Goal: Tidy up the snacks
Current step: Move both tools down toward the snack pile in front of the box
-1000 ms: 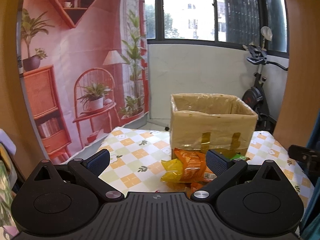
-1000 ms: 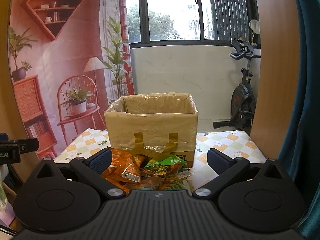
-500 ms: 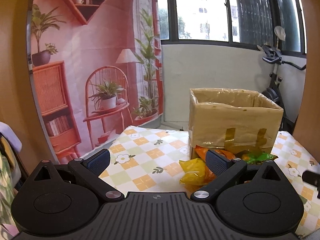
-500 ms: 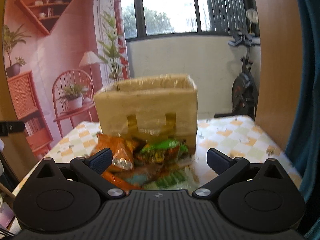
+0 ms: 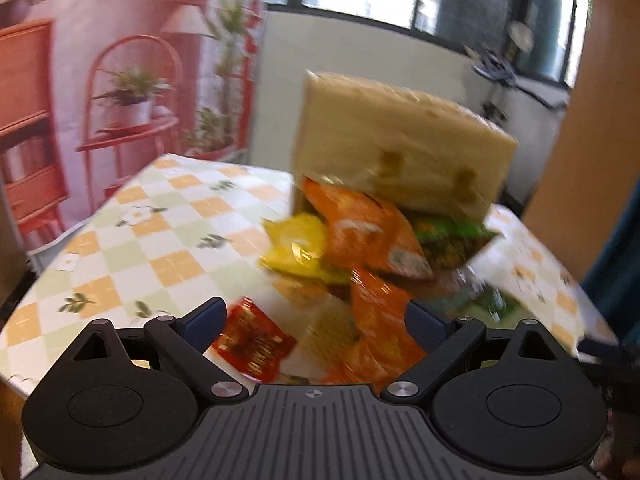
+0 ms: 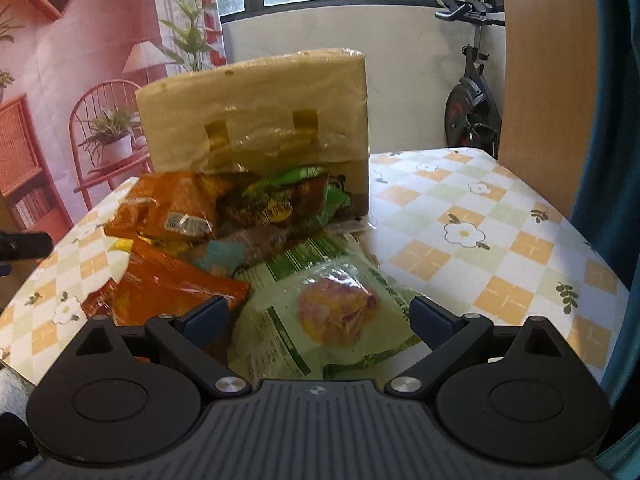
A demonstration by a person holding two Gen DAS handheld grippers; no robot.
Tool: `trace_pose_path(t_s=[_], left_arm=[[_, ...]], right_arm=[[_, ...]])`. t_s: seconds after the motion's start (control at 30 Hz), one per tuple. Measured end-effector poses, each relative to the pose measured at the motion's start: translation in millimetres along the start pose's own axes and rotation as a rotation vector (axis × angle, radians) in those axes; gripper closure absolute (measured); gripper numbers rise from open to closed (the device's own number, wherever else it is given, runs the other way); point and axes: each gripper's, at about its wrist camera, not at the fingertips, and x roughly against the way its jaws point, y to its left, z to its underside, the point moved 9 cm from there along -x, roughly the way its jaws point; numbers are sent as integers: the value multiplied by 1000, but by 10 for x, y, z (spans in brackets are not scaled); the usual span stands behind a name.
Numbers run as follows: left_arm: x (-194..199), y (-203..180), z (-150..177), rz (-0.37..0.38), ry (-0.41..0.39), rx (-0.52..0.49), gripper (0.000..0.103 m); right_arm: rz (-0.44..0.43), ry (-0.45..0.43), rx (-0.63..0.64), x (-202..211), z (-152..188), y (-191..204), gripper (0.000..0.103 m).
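The right gripper point(image 6: 318, 316) is hanging just over a pale green bag point(image 6: 320, 312), and its jaws are wide apart with nothing pinched; they have just been closing a little. The bag is lying flat between the two tips, so it looks like the one to pick. It is probably light, puffy and crinkly, and its shiny skin may be slippery, so the flat sealed edge at about 6 o'clock looks like the best place to pinch. An orange bag point(image 6: 172, 292) is lying at 9 o'clock from it, touching it. The left gripper point(image 5: 316, 318) is also standing wide apart and holding nothing, its jaws closing a little too, over a small red packet point(image 5: 252, 340) and more orange bags point(image 5: 372, 236). This view is blurry. A yellow bag point(image 5: 296, 248) is sitting at 11 o'clock. The cardboard box point(image 6: 256, 116) is standing at 12 o'clock behind the pile, on the checked tablecloth point(image 6: 480, 240).
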Motion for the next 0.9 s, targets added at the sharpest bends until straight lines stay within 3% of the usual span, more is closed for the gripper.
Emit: trace_pose_path(t_s=[0.17,0.5,0.9], left_arm=[[-98,-62,135,23,33,-35,6],[-113,33,138,39,46,31,14],[-74,125,143,57,41,77,15]], right_arm=[[11,-9,-7,-99,39,-22,9],[-41,-35,55,-94,11,123,14],[-114,-32,127,-57,4,400,18]])
